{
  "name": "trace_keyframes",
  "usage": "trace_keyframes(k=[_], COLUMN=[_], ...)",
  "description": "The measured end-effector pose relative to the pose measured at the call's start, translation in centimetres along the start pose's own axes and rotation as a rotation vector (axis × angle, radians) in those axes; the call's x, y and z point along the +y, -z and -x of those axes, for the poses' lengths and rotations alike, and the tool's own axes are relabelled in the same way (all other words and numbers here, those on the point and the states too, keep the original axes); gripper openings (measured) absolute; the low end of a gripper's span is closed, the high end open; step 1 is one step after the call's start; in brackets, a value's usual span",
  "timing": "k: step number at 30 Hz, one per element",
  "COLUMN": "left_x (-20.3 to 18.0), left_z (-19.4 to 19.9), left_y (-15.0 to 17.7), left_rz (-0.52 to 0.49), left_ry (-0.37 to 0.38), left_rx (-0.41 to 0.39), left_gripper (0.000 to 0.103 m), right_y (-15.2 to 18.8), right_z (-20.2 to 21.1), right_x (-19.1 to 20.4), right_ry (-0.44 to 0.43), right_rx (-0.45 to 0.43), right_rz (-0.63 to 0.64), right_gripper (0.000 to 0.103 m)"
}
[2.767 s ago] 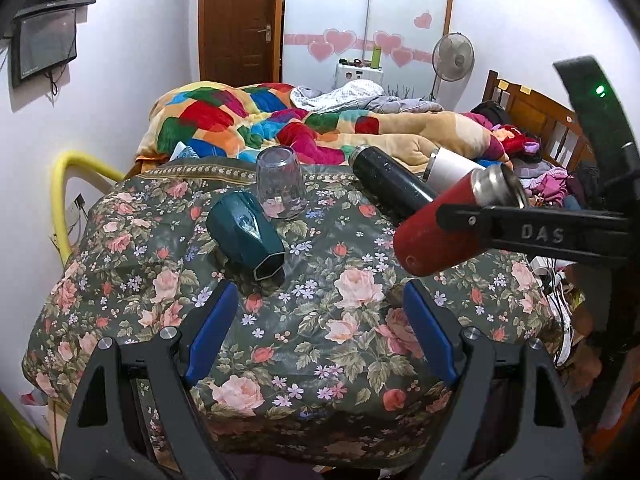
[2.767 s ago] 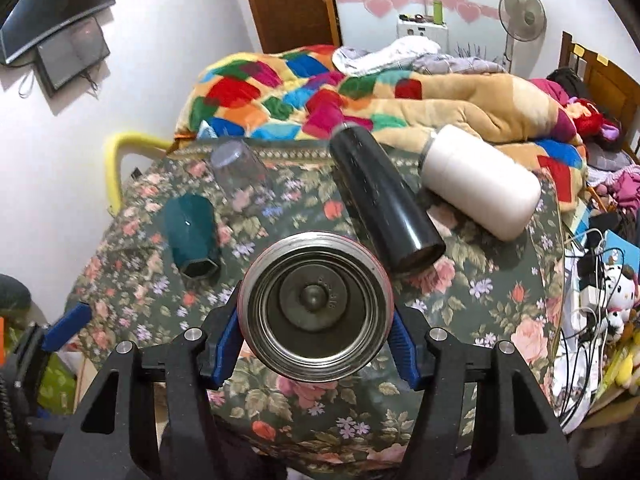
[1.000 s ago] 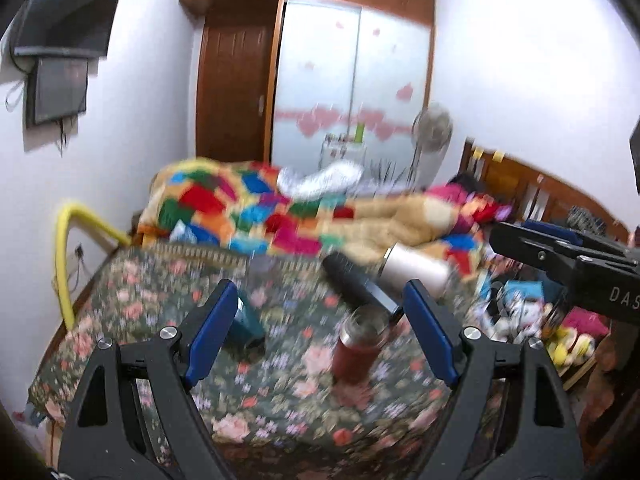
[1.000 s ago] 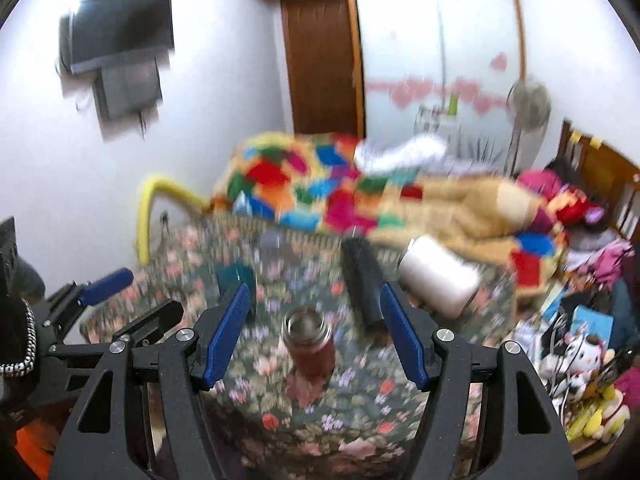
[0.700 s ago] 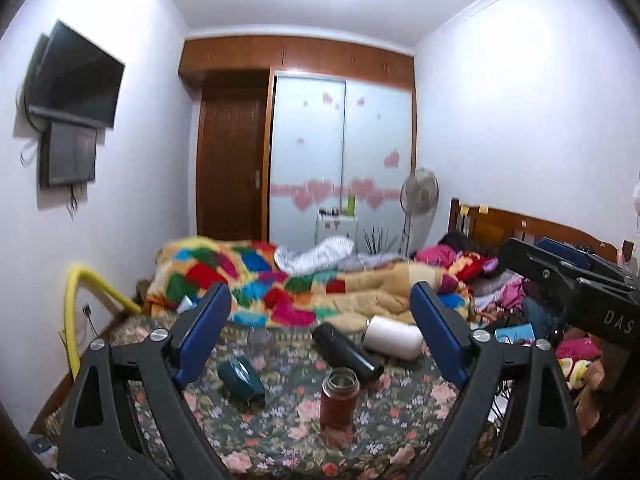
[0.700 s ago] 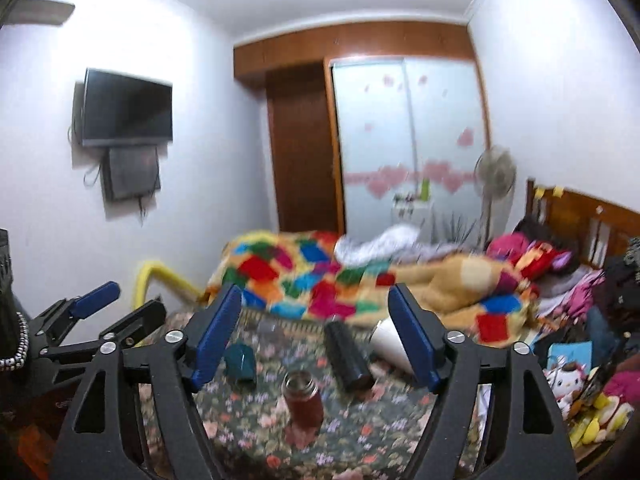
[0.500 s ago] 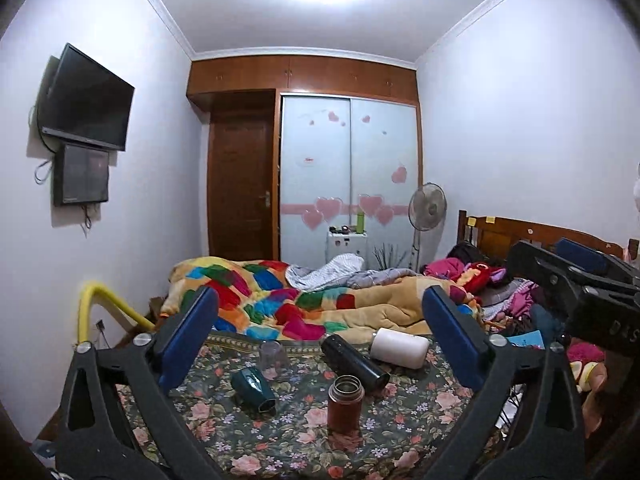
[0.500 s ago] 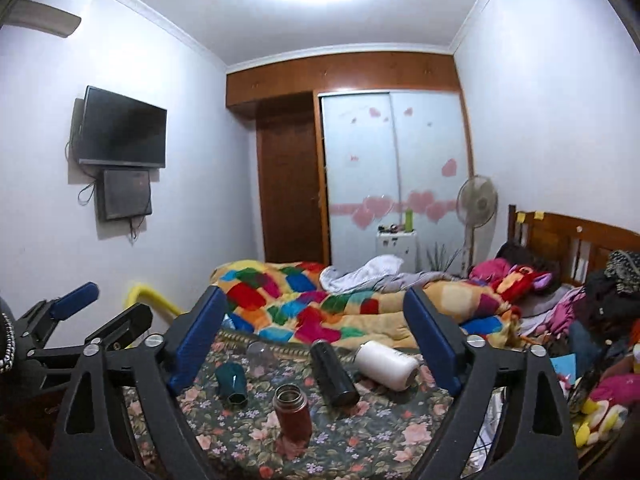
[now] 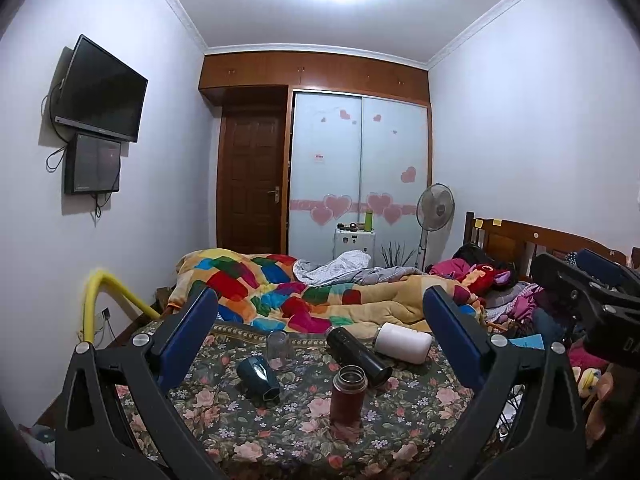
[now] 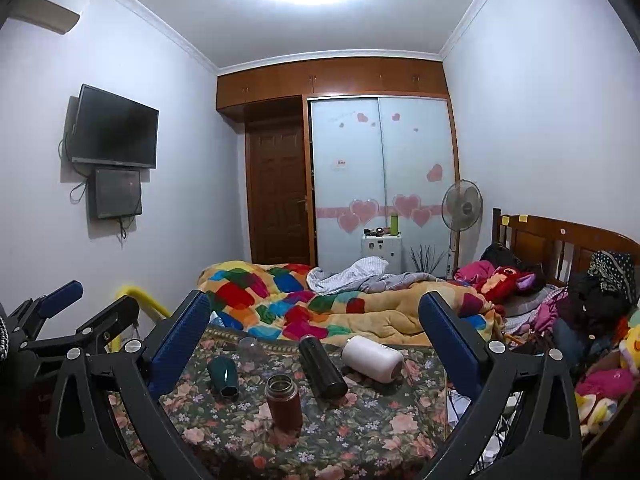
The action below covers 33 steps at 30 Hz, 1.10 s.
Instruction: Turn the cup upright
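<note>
A red cup with a steel rim [image 9: 347, 397] stands upright, mouth up, on the floral tablecloth [image 9: 412, 412]; it also shows in the right wrist view [image 10: 284, 402]. A teal cup [image 9: 258, 378] [image 10: 223, 375], a black flask [image 9: 358, 352] [image 10: 322, 366] and a white flask [image 9: 403, 342] [image 10: 373, 357] lie on their sides. A clear glass [image 9: 279, 344] [image 10: 249, 349] stands mouth down. My left gripper [image 9: 320, 340] and right gripper [image 10: 314, 340] are open, empty, raised and well back from the table.
A bed with a patchwork quilt [image 9: 280, 292] lies behind the table. A yellow pipe [image 9: 96, 300] curves at the left. A wooden headboard [image 10: 560, 248] with clothes and toys is on the right. A fan [image 9: 435, 206] stands by the wardrobe.
The right gripper held the red cup; now the cup stands upright on the table. Both grippers have pulled back and up, far from the table, and both are open.
</note>
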<state>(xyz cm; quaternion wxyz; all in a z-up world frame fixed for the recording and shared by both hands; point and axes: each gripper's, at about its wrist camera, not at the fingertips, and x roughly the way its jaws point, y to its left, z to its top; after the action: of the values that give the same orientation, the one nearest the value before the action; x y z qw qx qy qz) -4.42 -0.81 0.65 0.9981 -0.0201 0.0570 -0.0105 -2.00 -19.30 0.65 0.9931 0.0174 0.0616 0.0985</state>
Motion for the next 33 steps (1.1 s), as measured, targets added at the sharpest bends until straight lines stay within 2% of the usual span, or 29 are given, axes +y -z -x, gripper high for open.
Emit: trace_keyframes(k=[33], left_x=[-0.6], left_z=[-0.8], left_y=[0.8], left_rz=[-0.010], left_ry=[0.004], left_rx=[0.026], left_gripper=[0.103], right_y=[-0.2], right_z=[-0.3], right_x=[-0.6], right_ry=[-0.017], right_rx=[0.046], right_rz=[-0.017], right_gripper=[0.103])
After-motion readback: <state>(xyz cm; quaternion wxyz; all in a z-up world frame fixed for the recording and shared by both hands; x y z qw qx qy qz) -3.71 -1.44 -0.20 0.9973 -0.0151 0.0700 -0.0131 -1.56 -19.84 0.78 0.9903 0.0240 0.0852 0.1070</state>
